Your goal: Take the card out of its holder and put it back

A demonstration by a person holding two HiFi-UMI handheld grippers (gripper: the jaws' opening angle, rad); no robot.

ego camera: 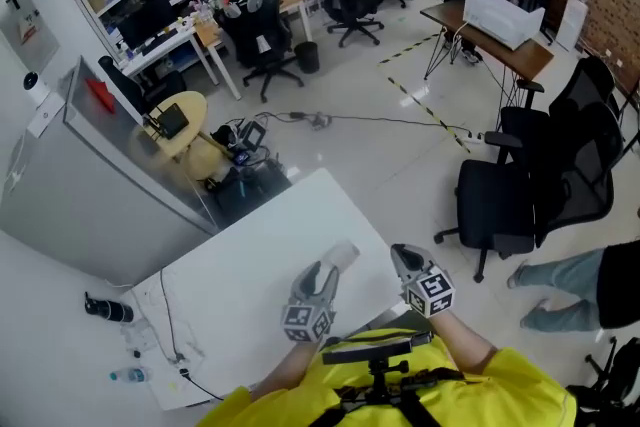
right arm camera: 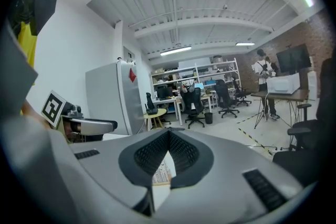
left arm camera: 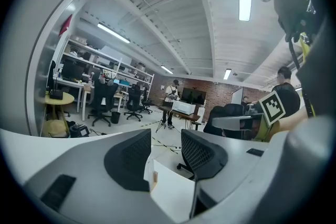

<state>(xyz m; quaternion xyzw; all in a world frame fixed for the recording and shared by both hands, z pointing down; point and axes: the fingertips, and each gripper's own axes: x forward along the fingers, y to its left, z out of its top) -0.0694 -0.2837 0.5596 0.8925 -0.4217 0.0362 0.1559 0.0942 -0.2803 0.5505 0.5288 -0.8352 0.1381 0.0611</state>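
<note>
At a white table, the person's left gripper hangs with jaws spread wide, gripping nothing. Just beside it near the table's edge, the right gripper has its jaws pinched together on a small printed card.

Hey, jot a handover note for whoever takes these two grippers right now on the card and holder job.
Left gripper: jaws wide apart, gripping nothing; a white piece with a tan spot, probably the holder, stands between them.
Right gripper: closed, seemingly on the printed card, a tan strip at its foot.
Both are at the white table.
Done: unclear whether the card is out or seated. To do: check, seat it, release.
</note>
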